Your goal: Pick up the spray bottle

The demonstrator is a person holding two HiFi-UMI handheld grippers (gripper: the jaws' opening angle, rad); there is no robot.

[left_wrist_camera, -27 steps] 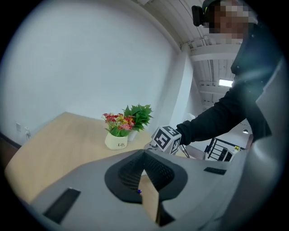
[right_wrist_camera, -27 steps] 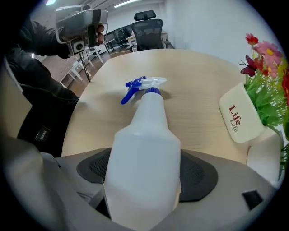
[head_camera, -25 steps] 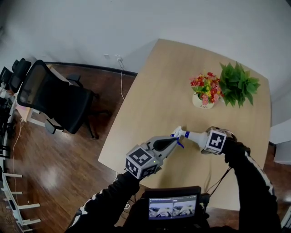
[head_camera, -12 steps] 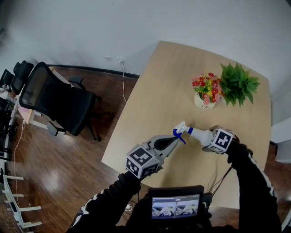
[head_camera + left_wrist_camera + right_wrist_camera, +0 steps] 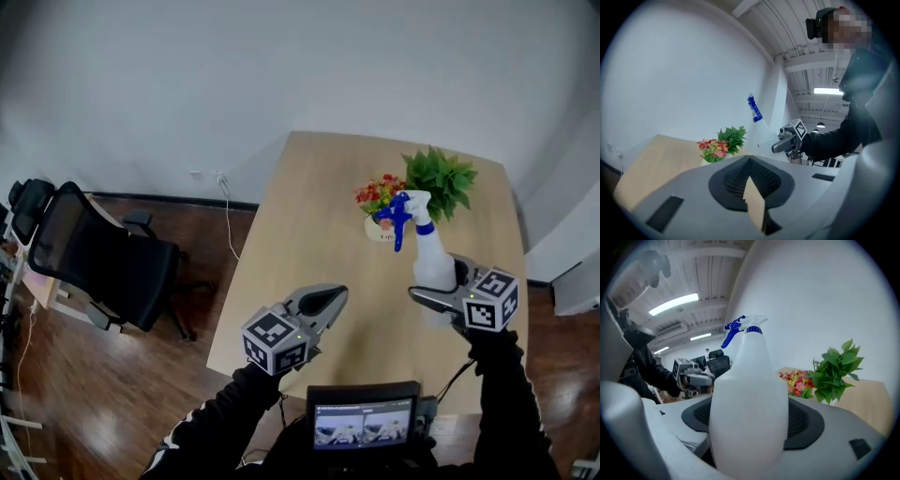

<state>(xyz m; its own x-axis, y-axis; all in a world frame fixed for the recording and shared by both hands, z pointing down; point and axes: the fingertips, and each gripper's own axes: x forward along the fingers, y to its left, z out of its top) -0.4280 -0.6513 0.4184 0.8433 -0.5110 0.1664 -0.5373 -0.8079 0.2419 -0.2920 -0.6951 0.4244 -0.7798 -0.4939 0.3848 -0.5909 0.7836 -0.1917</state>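
The white spray bottle (image 5: 433, 262) with a blue trigger (image 5: 398, 216) stands upright in the air above the table's right side. My right gripper (image 5: 441, 286) is shut on its lower body; in the right gripper view the bottle (image 5: 750, 394) fills the space between the jaws of that gripper (image 5: 750, 427). My left gripper (image 5: 319, 305) hovers off the table's near left edge, shut with nothing in it, well apart from the bottle. The left gripper view has its own jaw tips (image 5: 750, 159) together and the bottle (image 5: 759, 131) held up at centre right.
The wooden table (image 5: 309, 206) carries a pot of red and yellow flowers (image 5: 380, 199) and a green plant (image 5: 439, 178) at its far side. A black office chair (image 5: 103, 258) stands on the wood floor to the left. A small screen (image 5: 361, 422) sits at my chest.
The right gripper has lifted the bottle off the table and turned it from lying flat to upright. The left gripper, earlier at the bottle's trigger, now stands apart from it.
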